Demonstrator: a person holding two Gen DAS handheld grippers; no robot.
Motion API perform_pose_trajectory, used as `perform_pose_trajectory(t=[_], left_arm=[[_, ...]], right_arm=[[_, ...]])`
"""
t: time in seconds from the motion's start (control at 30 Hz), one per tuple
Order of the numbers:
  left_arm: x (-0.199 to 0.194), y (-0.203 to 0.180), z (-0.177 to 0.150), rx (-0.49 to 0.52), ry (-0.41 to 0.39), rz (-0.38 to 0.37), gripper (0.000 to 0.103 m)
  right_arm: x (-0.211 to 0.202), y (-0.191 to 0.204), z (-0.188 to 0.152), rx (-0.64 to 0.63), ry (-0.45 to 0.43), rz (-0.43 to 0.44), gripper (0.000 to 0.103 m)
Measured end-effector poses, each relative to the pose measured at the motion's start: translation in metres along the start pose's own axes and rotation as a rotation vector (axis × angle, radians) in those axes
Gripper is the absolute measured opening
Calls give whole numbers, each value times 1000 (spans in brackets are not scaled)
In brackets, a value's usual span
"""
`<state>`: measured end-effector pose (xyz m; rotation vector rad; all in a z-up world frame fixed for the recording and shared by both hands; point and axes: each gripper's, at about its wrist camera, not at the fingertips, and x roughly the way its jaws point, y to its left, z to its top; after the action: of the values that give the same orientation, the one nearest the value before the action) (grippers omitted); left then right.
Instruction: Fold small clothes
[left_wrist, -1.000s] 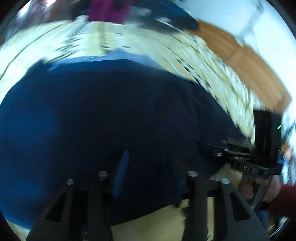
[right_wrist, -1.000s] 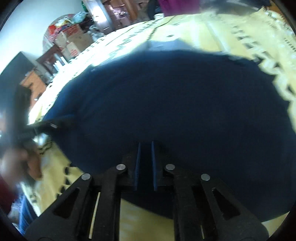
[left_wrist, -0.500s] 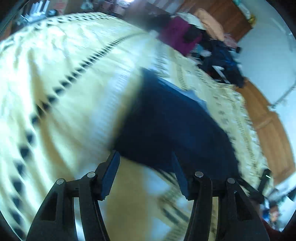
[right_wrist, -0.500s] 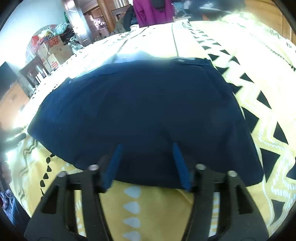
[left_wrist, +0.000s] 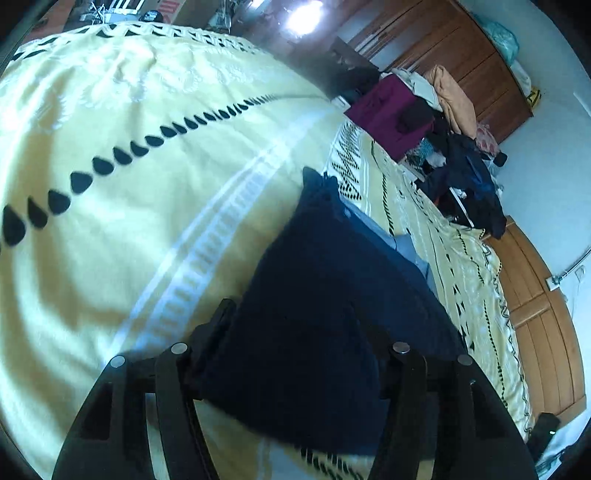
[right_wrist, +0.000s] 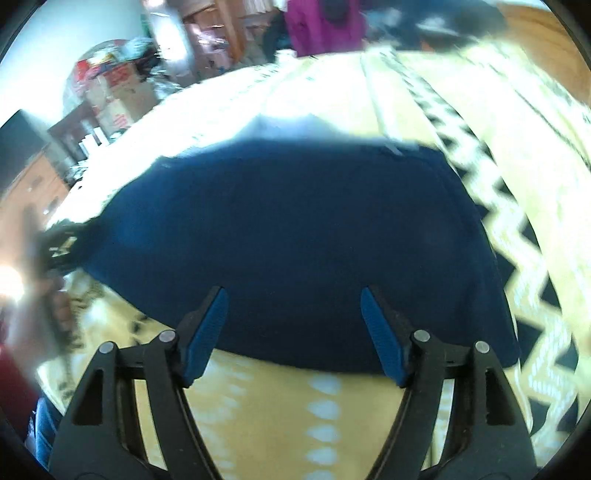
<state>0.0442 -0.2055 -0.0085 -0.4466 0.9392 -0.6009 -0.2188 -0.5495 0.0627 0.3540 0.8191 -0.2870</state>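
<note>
Right wrist view: your right gripper (right_wrist: 293, 332) gapes empty; pinch the soft, limp navy garment (right_wrist: 295, 240) at its near hem.

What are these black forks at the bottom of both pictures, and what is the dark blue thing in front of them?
They are hand-held grippers, one in each of a person's hands, each with a camera looking along its two fingers. One picture comes from the left gripper, the other from the right gripper. Both stand open and hold nothing. The dark blue thing is a folded garment lying flat on a yellow patterned bedspread. A lighter blue layer shows at its far edge. At the head of the bed lies a pile of clothes.
</note>
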Motion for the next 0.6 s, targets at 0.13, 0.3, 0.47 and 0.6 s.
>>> perform_pose_trajectory(t=[0.13,0.3,0.47,0.6], left_arm=[[11,-4,7,37,-14,-4,21],[-5,-56,-5,304,-90,-5,19],[-5,-84,-14,444,-106,-11,19],[0,-88,-16,479,-99,-11,19]], right_arm=[[13,64,51,-131,-31,118,74],[78,148,135,-212,51,322,74],[175,224,191,-292,273,326,73],[235,258,185,-340,473,275,73]])
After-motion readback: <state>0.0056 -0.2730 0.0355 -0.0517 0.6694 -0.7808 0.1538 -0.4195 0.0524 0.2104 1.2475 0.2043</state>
